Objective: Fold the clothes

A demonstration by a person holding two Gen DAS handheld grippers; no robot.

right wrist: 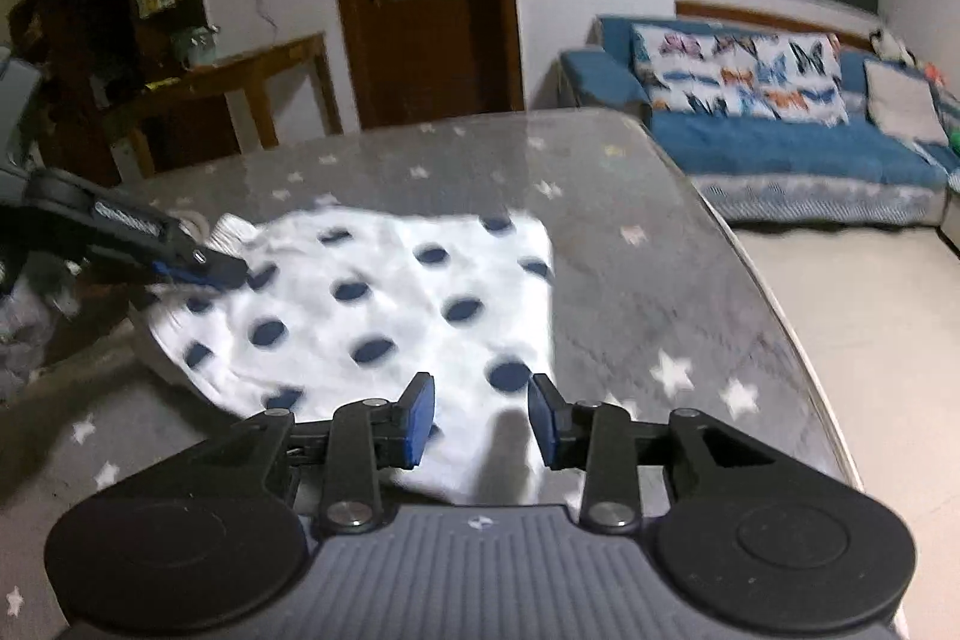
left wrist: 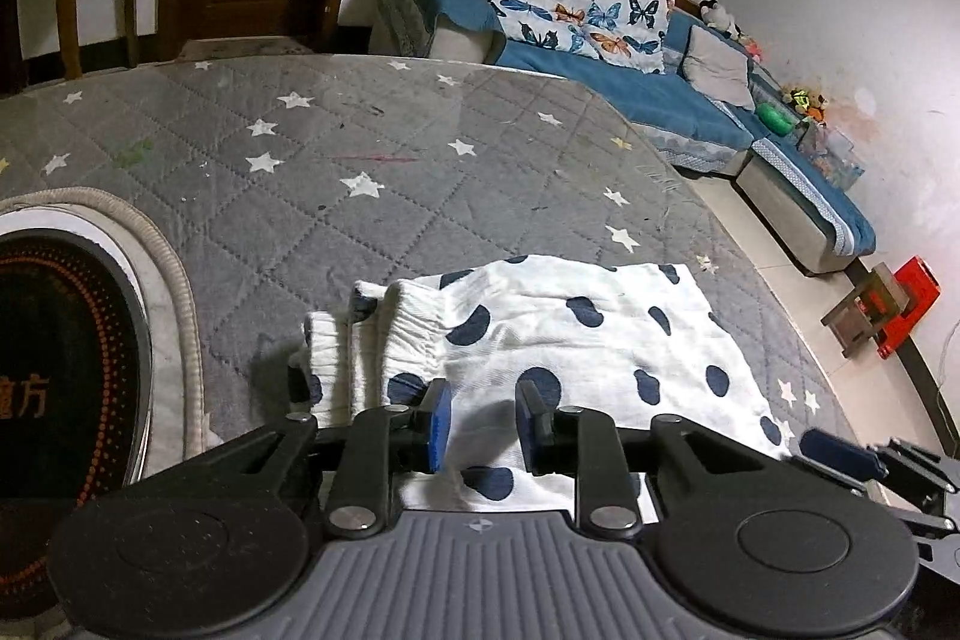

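Observation:
A white garment with navy dots (left wrist: 576, 334) lies folded flat on the grey star-patterned table cover (left wrist: 336, 148), its ribbed waistband (left wrist: 408, 334) bunched at the left. My left gripper (left wrist: 483, 427) hovers over the garment's near edge just right of the waistband, jaws apart, nothing pinched between the blue pads. In the right wrist view the garment (right wrist: 372, 304) is blurred, and my right gripper (right wrist: 482, 421) stands open over its near right corner. There the left gripper (right wrist: 204, 268) reaches in over the waistband side. The right gripper's tip (left wrist: 840, 451) shows beside the cloth's right edge.
A round black appliance with a ribbed hose (left wrist: 66, 370) sits on the table at the left. The table's right edge (right wrist: 774, 292) drops to the pale floor. A blue sofa (left wrist: 630, 82) lines the far wall. A wooden side table (right wrist: 240, 82) and a door stand behind.

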